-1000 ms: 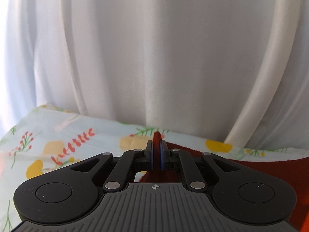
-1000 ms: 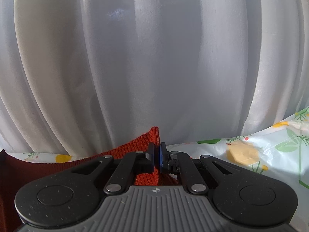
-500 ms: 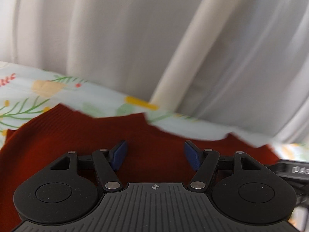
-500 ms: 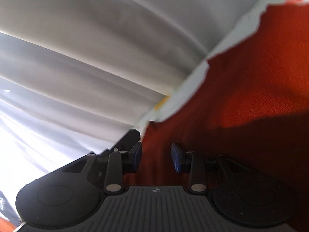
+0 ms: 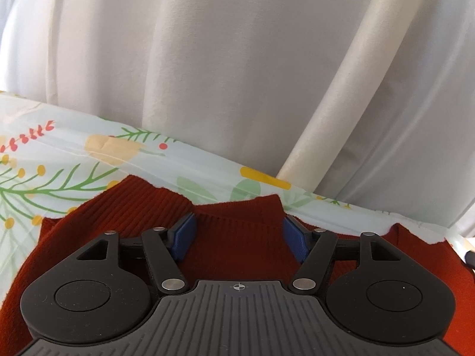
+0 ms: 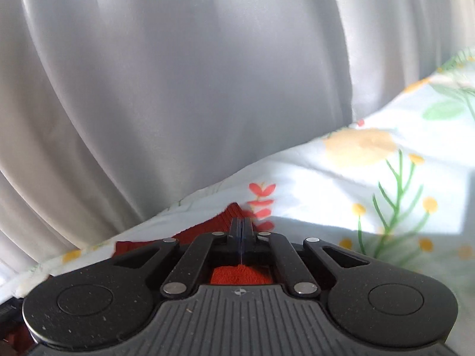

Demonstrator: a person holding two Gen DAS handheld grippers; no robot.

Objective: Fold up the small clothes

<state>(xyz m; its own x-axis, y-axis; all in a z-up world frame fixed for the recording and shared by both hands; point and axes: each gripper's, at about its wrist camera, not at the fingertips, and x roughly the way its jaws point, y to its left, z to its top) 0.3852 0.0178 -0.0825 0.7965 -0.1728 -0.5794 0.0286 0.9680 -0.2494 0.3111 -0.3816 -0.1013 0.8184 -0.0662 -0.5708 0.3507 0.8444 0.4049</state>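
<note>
A rust-red ribbed sweater lies flat on the floral cloth, neckline toward the curtain. My left gripper hovers low over the collar with its jaws opening. The blue pads stand either side of the collar and do not press on it. In the right wrist view, my right gripper is shut, its pads meeting with no cloth showing between them. A corner of the sweater peeks out just past its tips, and more red knit shows under the fingers.
A pale floral tablecloth covers the surface. White curtains hang right behind its far edge, with a thick cream fold at the right. A dark piece of the other gripper shows at the right border.
The left jaws let go of the sweater and spread wide while sinking over the collar. The right gripper released the knit, rolled and dipped, then shut again at the sweater's corner.
</note>
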